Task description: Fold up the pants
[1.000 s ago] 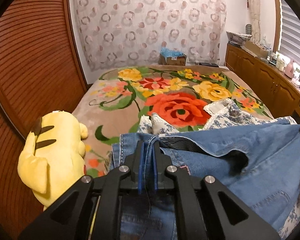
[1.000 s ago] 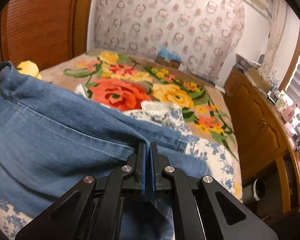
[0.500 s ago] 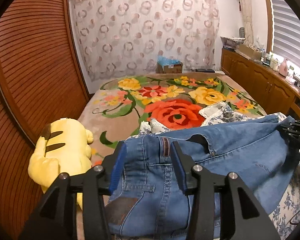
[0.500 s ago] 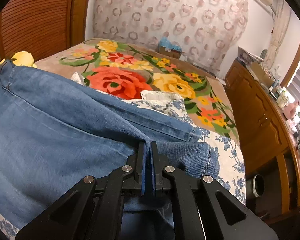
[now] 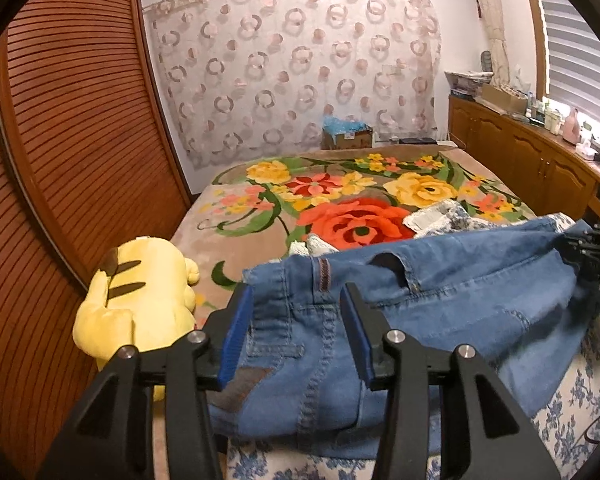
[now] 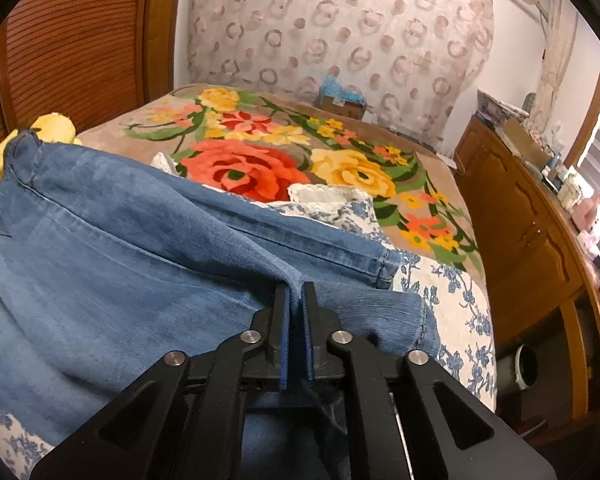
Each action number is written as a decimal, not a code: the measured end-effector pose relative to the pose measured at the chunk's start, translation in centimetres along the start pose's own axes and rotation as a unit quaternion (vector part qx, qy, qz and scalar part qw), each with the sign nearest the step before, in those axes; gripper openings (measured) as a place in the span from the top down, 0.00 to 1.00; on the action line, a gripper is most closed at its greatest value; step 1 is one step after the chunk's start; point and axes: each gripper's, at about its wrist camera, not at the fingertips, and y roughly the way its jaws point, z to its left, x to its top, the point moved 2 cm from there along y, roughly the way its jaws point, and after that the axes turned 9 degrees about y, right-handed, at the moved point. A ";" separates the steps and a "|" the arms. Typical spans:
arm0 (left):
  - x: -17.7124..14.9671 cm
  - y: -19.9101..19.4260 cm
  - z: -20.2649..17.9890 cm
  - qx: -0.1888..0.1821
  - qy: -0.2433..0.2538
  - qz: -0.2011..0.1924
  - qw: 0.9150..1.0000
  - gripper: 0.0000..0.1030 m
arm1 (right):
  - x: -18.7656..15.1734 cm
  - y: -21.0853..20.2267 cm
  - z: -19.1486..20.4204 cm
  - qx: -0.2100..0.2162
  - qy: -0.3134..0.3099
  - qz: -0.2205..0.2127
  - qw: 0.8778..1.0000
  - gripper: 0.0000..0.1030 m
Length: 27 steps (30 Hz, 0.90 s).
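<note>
Release is the step in hand: the jeans (image 5: 440, 312) lie doubled over on the blue-flowered quilt (image 6: 452, 304) at the near end of the bed. The left gripper (image 5: 296, 332) stands open over the waistband, pads clear of the denim. The right gripper (image 6: 296, 320) has just been opening; a ridge of denim sits between its barely parted jaws, and whether they pinch it I cannot tell. Next, probably, it lets go fully, then both take fresh edges for another fold.
</note>
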 end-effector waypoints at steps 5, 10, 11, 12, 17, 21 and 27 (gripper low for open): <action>-1.5 0.3 -0.5 -0.008 0.000 0.012 1.000 0.57 | -0.2 -1.7 0.2 0.005 0.005 -0.006 1.000 0.66; -3.3 1.3 0.9 -0.010 -0.014 0.027 0.999 0.57 | -1.1 -3.1 -0.7 -0.003 0.010 -0.008 1.000 0.63; -3.6 1.7 1.5 -0.011 -0.021 0.029 0.999 0.57 | -1.3 -3.3 -1.1 -0.004 0.011 -0.008 1.000 0.63; -3.8 2.2 2.3 -0.014 -0.028 0.033 0.999 0.57 | -1.4 -3.4 -1.4 -0.004 0.013 -0.008 1.000 0.63; -4.1 4.8 5.1 -0.031 -0.047 0.049 0.997 0.57 | -1.7 -3.3 -3.5 -0.003 0.038 -0.002 0.999 0.61; -3.1 7.9 5.9 -0.063 -0.041 0.061 0.995 0.57 | -1.6 -2.7 -4.8 -0.004 0.049 0.003 0.999 0.59; -2.2 13.1 5.0 -0.089 -0.015 0.101 0.991 0.57 | -2.0 -2.3 -6.6 -0.001 0.060 0.008 0.998 0.57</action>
